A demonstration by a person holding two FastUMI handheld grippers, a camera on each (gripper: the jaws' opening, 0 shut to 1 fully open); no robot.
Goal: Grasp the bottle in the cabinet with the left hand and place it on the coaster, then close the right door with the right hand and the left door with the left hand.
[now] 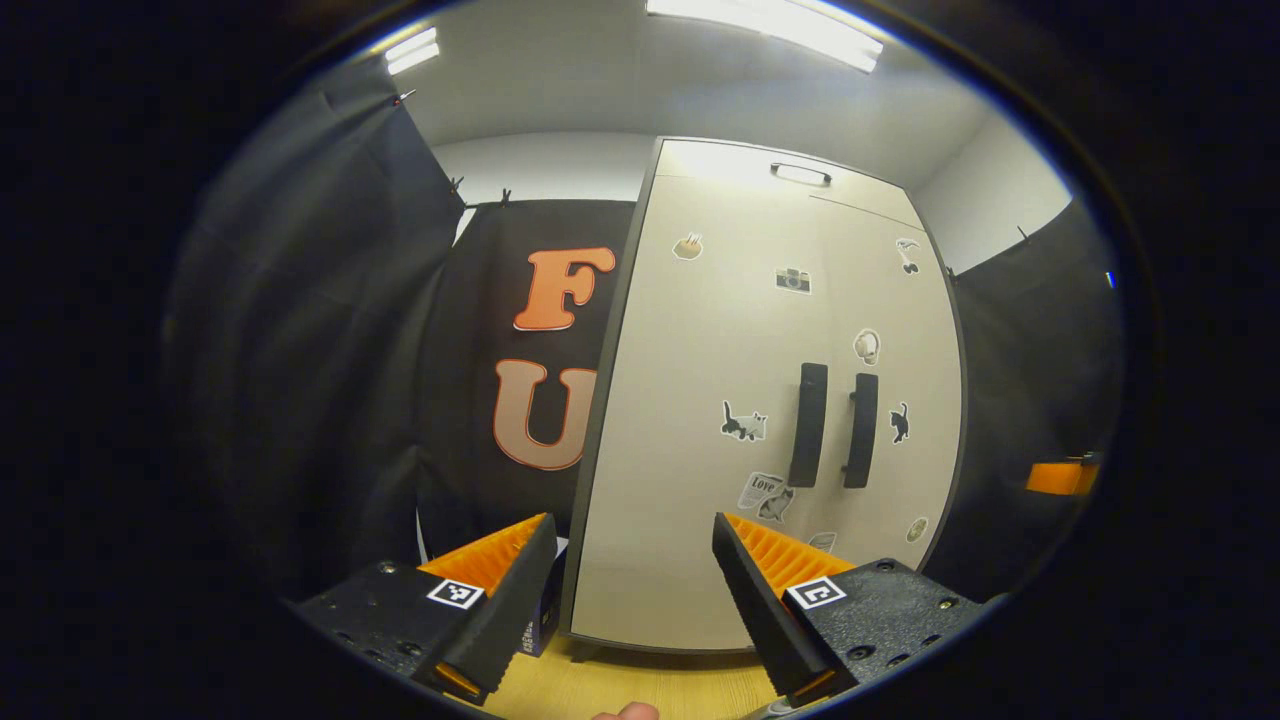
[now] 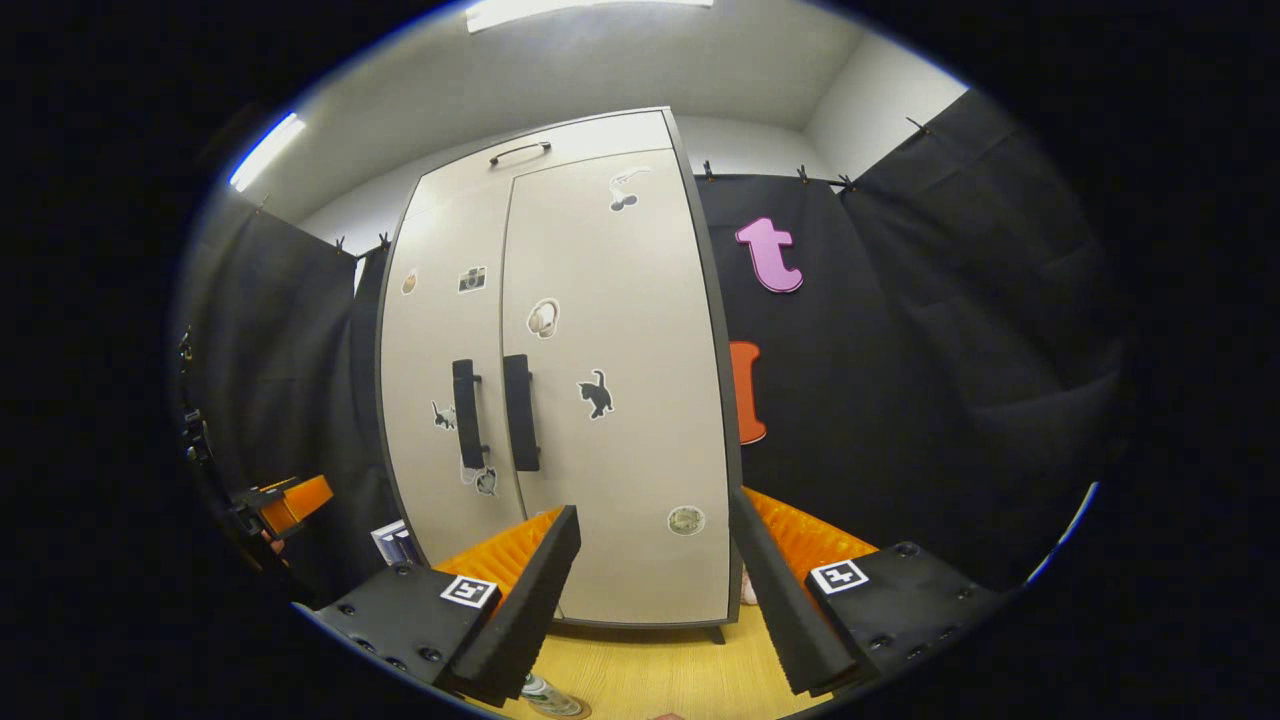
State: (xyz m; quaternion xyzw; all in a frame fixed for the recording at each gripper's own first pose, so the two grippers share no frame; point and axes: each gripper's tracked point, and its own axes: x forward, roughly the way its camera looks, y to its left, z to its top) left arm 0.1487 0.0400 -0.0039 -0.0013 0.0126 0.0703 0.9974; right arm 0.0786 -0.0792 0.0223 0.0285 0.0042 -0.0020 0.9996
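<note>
Left gripper view shows the cabinet with both doors closed; left gripper and right gripper stand open, holding nothing.

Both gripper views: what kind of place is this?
Looks like a staged recording booth, not a real home: black cloth wall clipped up around a sticker-covered two-door cabinet on a wooden tabletop, ceiling strip lights. Left gripper and right gripper both open.

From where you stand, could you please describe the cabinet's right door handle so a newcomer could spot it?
Find the tall pale cabinet on the wooden table. Two dark vertical handles sit side by side at mid-height where its shut doors meet. The right door handle is the one nearest the black cat sticker.
</note>
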